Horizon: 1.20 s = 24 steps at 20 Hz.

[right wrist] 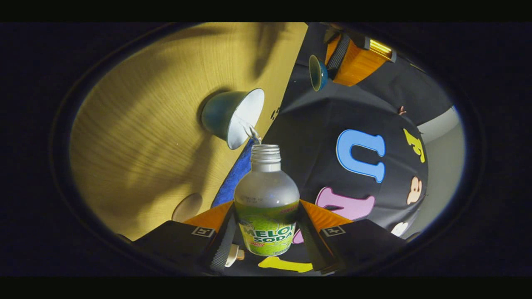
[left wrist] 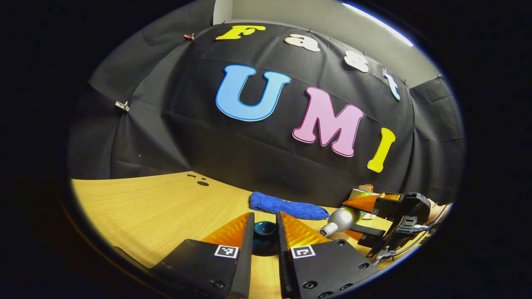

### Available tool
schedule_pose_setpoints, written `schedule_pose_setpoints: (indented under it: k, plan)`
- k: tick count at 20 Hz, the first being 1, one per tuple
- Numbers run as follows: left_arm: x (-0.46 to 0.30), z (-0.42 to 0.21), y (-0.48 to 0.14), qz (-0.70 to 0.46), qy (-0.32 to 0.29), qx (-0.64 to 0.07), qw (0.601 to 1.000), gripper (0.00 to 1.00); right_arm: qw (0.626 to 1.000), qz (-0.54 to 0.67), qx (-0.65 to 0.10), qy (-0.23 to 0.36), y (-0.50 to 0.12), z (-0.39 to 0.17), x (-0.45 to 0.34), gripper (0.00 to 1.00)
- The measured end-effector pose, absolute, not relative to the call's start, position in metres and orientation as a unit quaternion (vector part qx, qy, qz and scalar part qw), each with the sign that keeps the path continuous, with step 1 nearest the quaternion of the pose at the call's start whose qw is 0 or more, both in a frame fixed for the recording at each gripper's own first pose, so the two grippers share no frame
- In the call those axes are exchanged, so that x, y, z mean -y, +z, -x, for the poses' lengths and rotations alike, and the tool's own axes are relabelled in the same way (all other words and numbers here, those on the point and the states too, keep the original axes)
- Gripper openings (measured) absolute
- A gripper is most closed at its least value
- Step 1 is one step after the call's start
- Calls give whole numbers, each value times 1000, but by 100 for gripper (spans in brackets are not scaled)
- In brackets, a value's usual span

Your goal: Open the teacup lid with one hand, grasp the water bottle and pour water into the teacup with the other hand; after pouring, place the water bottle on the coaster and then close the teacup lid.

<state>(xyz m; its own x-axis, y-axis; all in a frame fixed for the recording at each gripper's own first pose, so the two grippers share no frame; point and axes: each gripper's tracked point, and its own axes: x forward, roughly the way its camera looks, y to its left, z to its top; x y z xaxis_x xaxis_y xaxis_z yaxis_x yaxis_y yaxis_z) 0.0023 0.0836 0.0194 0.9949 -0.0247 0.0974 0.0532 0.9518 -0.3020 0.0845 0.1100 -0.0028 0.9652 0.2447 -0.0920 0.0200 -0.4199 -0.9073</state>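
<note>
Surface: a pale wood surface (left wrist: 158, 207) inside a booth walled with black cloth; a grey wall and a strip light show above the cloth.
Left tongs: the left tongs (left wrist: 266, 232) are clenched on the teacup lid (left wrist: 265, 229), a dark blue lid held up off the wood; in the right gripper view the same lid (right wrist: 318, 72) hangs clear of the cup, well off to one side.
Right tongs: the right tongs (right wrist: 266, 232) are grasping the water bottle (right wrist: 266, 199), both fingers pressed on its green-labelled body; the bottle is tipped, neck toward the cup.
Teacup: the teacup (right wrist: 232, 116), dark outside and white inside, stands open on the wood, and a thin stream of water (right wrist: 252, 133) runs from the bottle's mouth to its rim.
Coaster: a round coaster (right wrist: 187, 207) lies flat on the wood near the cup, apart from it.
Around: a blue cloth (left wrist: 286, 206) lies along the far edge, just behind the pouring bottle (left wrist: 343, 220).
Open room: bare wood spreads wide to the left of the left tongs; two small dark holes (left wrist: 199, 180) sit near the back edge.
</note>
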Motion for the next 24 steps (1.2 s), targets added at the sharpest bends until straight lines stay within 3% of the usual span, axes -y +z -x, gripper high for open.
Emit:
schedule_pose_setpoints:
  k: [16,24]
  plan:
    - [-88,-1,19,160,-14,43,986,31,382,900,197,76,47,-79,-142,77]
    - [-89,-2,18,166,-15,43,985,31,363,901,230,64,63,-73,-155,77]
